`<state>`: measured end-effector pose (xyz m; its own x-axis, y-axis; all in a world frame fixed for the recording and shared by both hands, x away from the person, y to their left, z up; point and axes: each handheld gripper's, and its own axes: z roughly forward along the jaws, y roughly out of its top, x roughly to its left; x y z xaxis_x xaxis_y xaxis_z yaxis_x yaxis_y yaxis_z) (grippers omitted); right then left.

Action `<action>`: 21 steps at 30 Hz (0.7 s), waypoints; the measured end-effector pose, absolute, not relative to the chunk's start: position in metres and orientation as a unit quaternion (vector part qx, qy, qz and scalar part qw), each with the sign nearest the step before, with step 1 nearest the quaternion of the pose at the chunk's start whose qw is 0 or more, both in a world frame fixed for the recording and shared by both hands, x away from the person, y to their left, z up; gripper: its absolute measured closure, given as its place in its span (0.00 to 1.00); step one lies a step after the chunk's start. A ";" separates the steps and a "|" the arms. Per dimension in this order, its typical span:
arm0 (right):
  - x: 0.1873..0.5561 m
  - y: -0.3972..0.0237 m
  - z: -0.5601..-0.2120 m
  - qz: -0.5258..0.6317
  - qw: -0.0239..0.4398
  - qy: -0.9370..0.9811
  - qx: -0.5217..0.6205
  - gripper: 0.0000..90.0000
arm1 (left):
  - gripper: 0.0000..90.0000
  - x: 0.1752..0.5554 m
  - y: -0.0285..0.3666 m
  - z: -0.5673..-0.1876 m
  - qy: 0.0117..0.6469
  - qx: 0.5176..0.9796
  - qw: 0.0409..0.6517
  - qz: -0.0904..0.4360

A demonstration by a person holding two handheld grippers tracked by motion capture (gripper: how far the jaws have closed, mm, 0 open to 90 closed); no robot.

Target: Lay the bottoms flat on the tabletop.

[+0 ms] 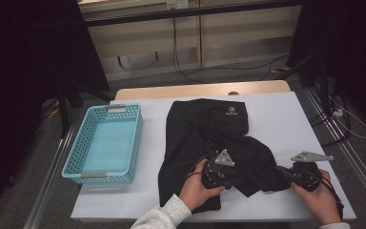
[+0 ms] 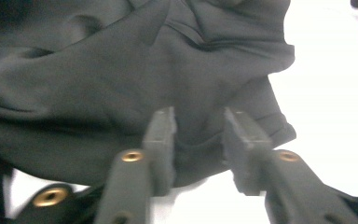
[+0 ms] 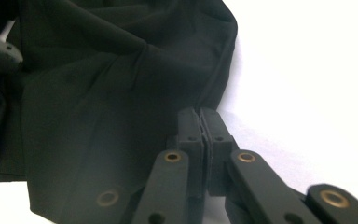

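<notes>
A black garment (image 1: 205, 129) with a small white logo lies crumpled across the white table (image 1: 276, 114). My left gripper (image 1: 236, 179) rests on its lower middle part. In the left gripper view the jaws (image 2: 199, 119) stand apart, with a low fold of the black cloth (image 2: 98, 84) between them and no pad clearly pressing on it. My right gripper (image 1: 279, 171) sits at the garment's lower right corner. In the right gripper view the jaws (image 3: 200, 114) are together, shut on the hem of the cloth (image 3: 98, 93).
A turquoise perforated basket (image 1: 78, 143) stands on the table's left side with nothing in it. Bare white tabletop lies right of and behind the garment. Cables run over the floor beyond the table's far edge, and dark curtains hang at both sides.
</notes>
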<state>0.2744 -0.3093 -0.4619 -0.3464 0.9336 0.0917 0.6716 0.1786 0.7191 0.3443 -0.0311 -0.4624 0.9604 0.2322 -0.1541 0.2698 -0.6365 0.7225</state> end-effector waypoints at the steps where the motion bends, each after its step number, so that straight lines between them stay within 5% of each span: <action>1: 0.274 -0.309 -0.462 0.347 0.188 0.744 0.539 0.98 | 0.84 0.345 -0.031 -0.462 0.135 0.907 0.398 -0.025; 6: 0.274 -0.308 -0.462 0.349 0.184 0.745 0.538 0.99 | 0.97 0.344 -0.032 -0.463 0.137 0.904 0.404 -0.036; 21: 0.253 -0.307 -0.454 0.353 0.157 0.751 0.536 0.99 | 0.97 0.339 -0.013 -0.449 0.128 0.897 0.415 -0.083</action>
